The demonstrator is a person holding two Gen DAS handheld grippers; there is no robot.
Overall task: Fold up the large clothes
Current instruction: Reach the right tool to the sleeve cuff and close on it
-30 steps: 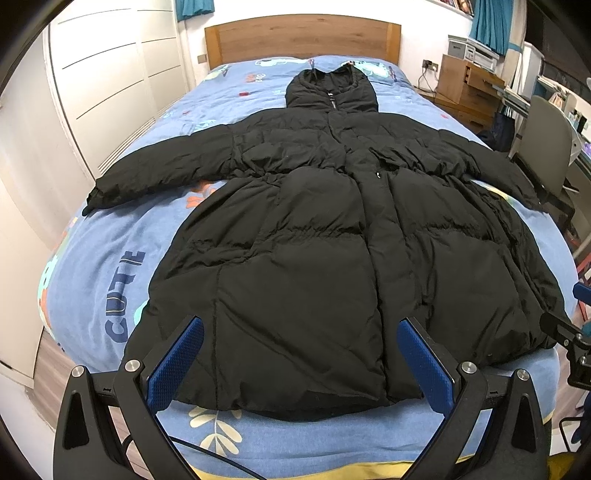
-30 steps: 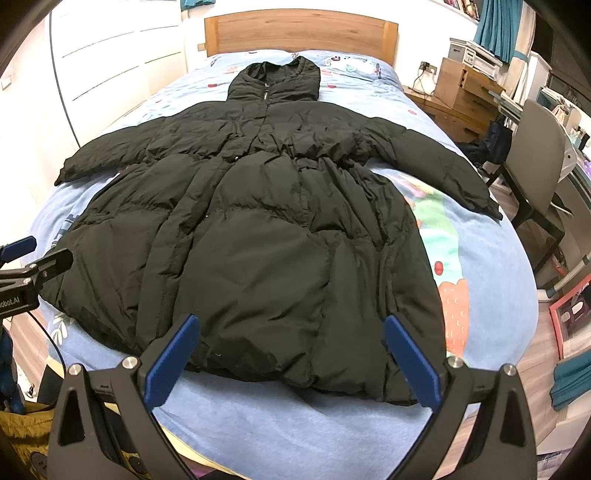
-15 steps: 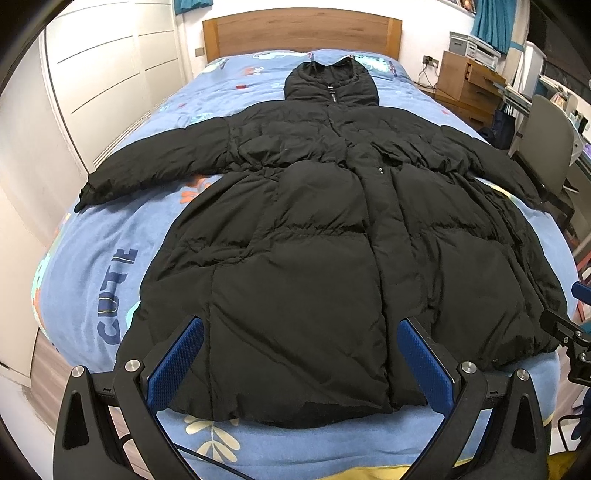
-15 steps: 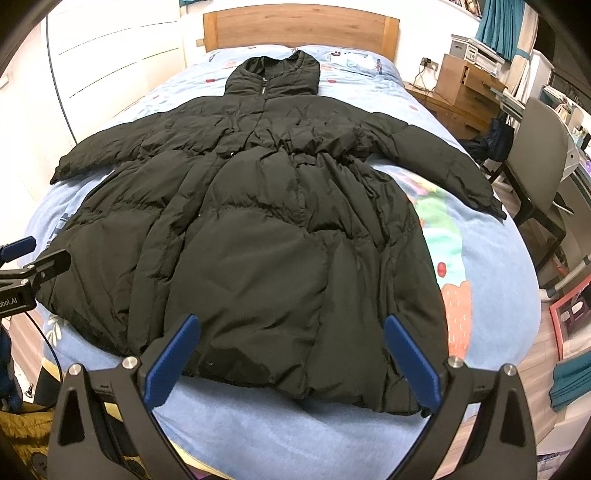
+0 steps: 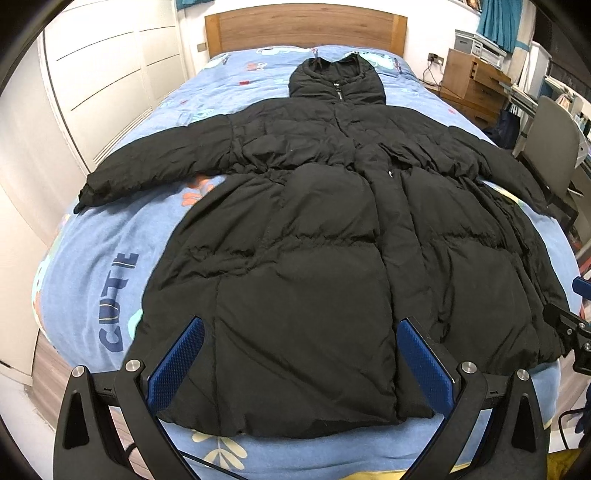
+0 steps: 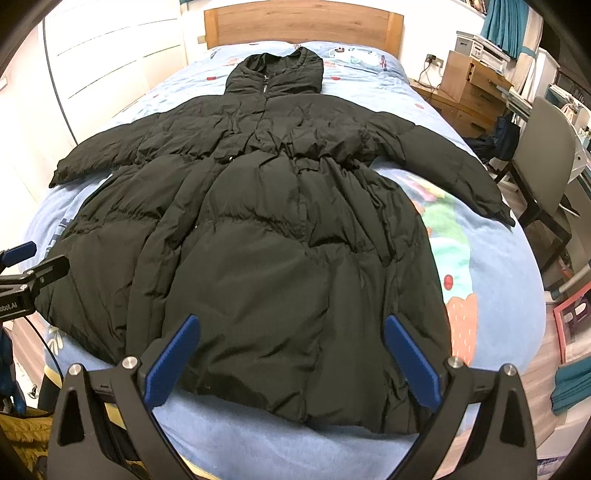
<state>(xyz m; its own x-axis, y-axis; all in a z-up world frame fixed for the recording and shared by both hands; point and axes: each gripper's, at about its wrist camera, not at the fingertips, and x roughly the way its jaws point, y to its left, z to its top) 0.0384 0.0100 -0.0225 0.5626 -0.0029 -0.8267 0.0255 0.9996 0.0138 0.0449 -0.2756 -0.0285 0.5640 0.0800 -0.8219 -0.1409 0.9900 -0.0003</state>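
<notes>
Bed (image 5: 92, 280): I see it ahead of both tools, carrying the coat.
Coat (image 5: 303, 258): black puffer, spread flat face up, long axis running straight away from my tools, hood farthest, hem nearest.
Left tool (image 5: 299, 363): wide open, empty, over the hem's left half.
Right tool (image 6: 291, 360): wide open, empty, over the right half; I judge both equally near.

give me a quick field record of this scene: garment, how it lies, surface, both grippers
garment: black puffer coat, hooded
layout: spread flat, front up, both sleeves out to the sides, hood toward the headboard
surface: bed with blue patterned cover
left gripper: open, above the hem, holding nothing
right gripper: open, above the hem, holding nothing
fold state: not started
</notes>
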